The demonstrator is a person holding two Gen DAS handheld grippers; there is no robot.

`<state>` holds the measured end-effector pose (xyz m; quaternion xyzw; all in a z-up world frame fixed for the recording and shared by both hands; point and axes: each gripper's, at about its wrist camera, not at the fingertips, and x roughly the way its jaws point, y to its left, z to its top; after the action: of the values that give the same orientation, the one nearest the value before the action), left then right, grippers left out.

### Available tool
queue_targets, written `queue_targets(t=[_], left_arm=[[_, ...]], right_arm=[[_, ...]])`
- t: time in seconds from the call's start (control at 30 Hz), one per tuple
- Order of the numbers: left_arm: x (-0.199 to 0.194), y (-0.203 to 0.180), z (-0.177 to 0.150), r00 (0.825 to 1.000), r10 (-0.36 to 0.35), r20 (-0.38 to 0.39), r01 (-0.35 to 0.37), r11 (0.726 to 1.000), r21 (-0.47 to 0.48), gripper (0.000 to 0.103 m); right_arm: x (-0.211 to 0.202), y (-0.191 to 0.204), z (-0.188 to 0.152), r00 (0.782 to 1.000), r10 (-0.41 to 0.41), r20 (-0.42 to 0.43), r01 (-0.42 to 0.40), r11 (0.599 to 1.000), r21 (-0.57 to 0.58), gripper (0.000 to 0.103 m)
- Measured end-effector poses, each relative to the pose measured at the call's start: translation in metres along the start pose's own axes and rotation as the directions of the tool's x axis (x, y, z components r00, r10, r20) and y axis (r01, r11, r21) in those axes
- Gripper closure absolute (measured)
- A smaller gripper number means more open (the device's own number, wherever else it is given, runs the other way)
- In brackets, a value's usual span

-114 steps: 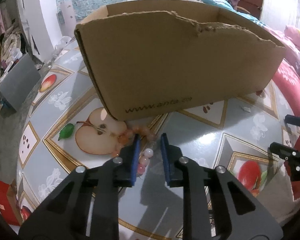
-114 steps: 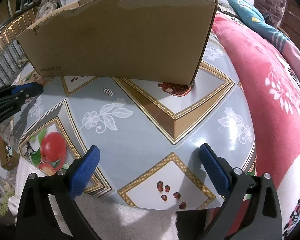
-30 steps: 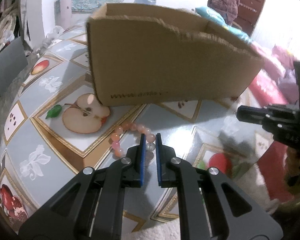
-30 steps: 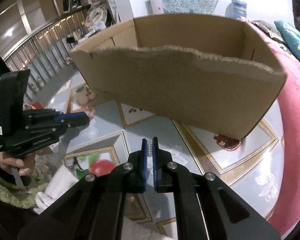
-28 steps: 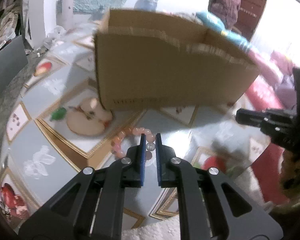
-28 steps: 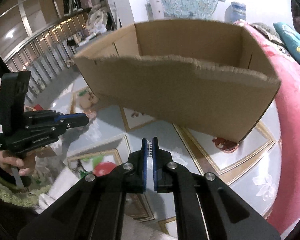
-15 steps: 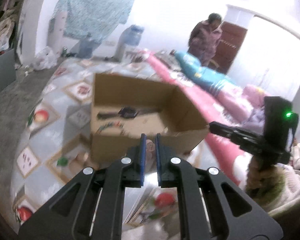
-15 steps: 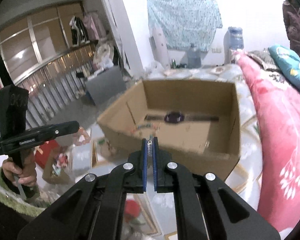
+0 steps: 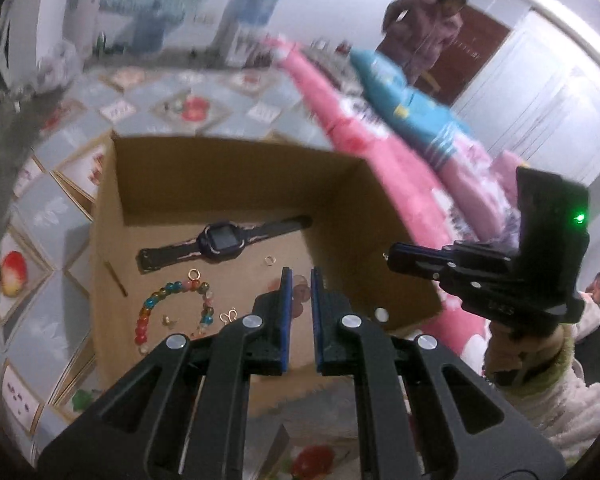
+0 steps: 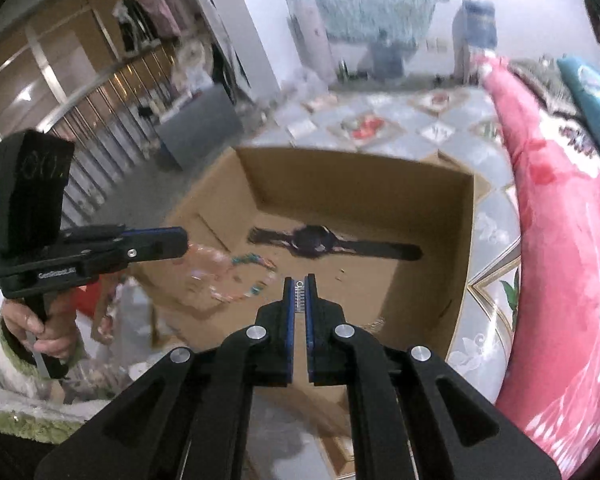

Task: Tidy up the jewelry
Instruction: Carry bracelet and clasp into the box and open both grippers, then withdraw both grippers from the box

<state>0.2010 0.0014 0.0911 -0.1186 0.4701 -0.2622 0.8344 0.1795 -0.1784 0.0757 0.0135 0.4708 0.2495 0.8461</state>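
An open cardboard box (image 9: 236, 176) holds a dark watch (image 9: 220, 240), a multicolour bead bracelet (image 9: 172, 308) and some small gold rings. My left gripper (image 9: 299, 274) hangs over the box's near side, shut on a pink bead bracelet (image 9: 299, 294). In the right wrist view that bracelet (image 10: 206, 270) dangles, blurred, from the left gripper (image 10: 184, 242). My right gripper (image 10: 299, 280) is above the box (image 10: 360, 184) too, shut on a small silver clip (image 10: 299, 298). The watch (image 10: 312, 242) lies beyond it. In the left wrist view the right gripper (image 9: 392, 256) points in from the right.
The box stands on a fruit-patterned tablecloth (image 9: 40, 216). A pink blanket (image 10: 560, 240) runs along the right side. One person (image 9: 420, 20) stands by a door at the back. A metal railing (image 10: 100, 100) is at the far left.
Both grippers have risen from table level in front of the box to above its rim, so its inside now shows. The pink bracelet left the table with the left gripper.
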Motion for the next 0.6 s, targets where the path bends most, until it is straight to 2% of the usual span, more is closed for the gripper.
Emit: queue_targets(t=[0.13,0.33,0.37,0.47,0.6], left_arm=[[0.047,0.017,0.014,0.992,-0.002,-0.127,-0.005,0.998,-0.057,0.095],[0.091,0.028,0.020,0.970,-0.017,-0.243,-0.011,0.993,-0.114,0.095],[0.098,0.029,0.020,0.965,-0.022,-0.263,-0.012,0.992,-0.127,0.092],[0.103,0.031,0.020,0.963,-0.009,-0.268,-0.031,0.989,-0.143,0.082],[0.100,0.036,0.020,0.968,-0.010,-0.252,-0.033,0.986,-0.165,0.082]], right_arm=[[0.032,-0.016,0.015,0.994,-0.017,-0.107,0.018,1.000,0.005,0.098],[0.061,-0.022,0.023,0.978,-0.050,-0.203,0.049,0.999,-0.010,0.098],[0.065,-0.023,0.024,0.975,-0.056,-0.213,0.056,0.998,-0.008,0.097],[0.070,-0.026,0.024,0.973,-0.049,-0.228,0.052,0.999,0.008,0.097],[0.062,-0.027,0.026,0.981,-0.043,-0.192,0.049,0.998,0.026,0.096]])
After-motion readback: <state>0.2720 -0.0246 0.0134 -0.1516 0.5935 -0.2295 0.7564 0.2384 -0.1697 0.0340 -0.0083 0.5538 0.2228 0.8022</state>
